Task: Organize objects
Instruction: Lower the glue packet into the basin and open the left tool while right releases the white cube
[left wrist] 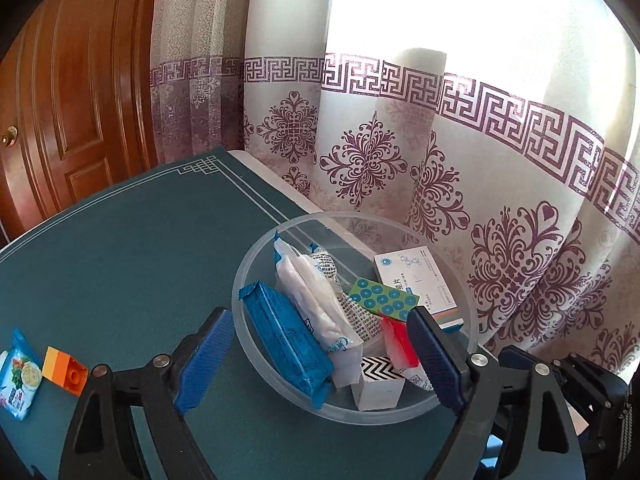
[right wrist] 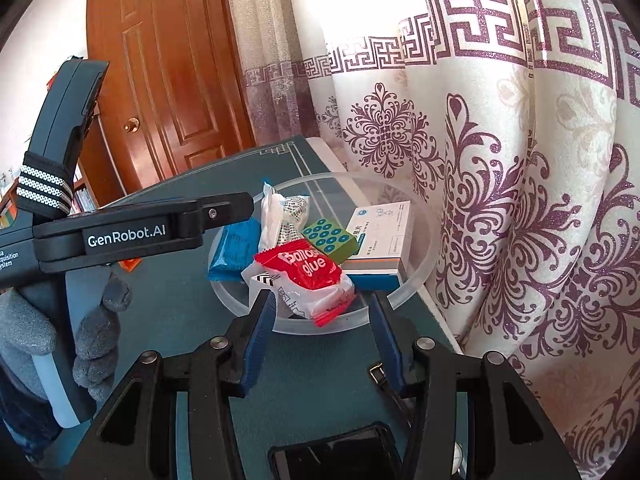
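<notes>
A clear plastic bowl stands near the table's far right edge. It holds a blue packet, a white packet, a green dotted box, a white medicine box, a zigzag-patterned box and a red-and-white "Balloon glue" packet. My left gripper is open and empty, its jaws either side of the bowl's near rim. My right gripper is open and empty just before the bowl, the glue packet lying between its tips.
A teal mat covers the table. At its left lie an orange toy brick and a blue snack packet. A patterned curtain hangs close behind the bowl. A wooden door stands at the back left. A phone lies below my right gripper.
</notes>
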Demonstrator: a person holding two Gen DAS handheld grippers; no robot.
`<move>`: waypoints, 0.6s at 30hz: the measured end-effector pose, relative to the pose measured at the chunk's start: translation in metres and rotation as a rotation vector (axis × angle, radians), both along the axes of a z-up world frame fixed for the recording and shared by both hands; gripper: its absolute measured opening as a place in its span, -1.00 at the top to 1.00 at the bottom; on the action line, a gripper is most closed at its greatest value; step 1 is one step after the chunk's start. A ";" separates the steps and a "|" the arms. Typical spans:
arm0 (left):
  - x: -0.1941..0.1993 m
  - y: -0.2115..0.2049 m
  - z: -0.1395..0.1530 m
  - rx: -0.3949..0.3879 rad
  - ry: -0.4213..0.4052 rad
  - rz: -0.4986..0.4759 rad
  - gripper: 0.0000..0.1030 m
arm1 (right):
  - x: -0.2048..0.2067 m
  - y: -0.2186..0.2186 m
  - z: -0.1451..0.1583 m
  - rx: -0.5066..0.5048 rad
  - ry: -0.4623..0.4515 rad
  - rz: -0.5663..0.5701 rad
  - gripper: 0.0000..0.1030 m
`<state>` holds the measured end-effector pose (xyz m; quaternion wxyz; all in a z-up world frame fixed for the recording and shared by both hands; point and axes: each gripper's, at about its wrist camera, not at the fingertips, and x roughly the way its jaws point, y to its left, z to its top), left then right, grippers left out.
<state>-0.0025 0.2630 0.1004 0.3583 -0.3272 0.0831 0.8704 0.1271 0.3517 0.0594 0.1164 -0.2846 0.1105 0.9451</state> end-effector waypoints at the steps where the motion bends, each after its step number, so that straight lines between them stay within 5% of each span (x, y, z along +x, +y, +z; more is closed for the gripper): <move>1: 0.002 0.000 0.000 -0.003 0.003 -0.001 -0.77 | 0.000 0.000 0.001 0.000 0.002 0.000 0.02; 8: 0.009 -0.009 0.000 -0.030 0.026 0.021 -0.96 | 0.002 -0.003 0.003 -0.003 0.009 0.007 -0.03; 18: 0.006 -0.051 0.003 -0.038 0.039 0.121 -0.99 | 0.002 -0.026 0.008 0.003 0.014 0.056 -0.10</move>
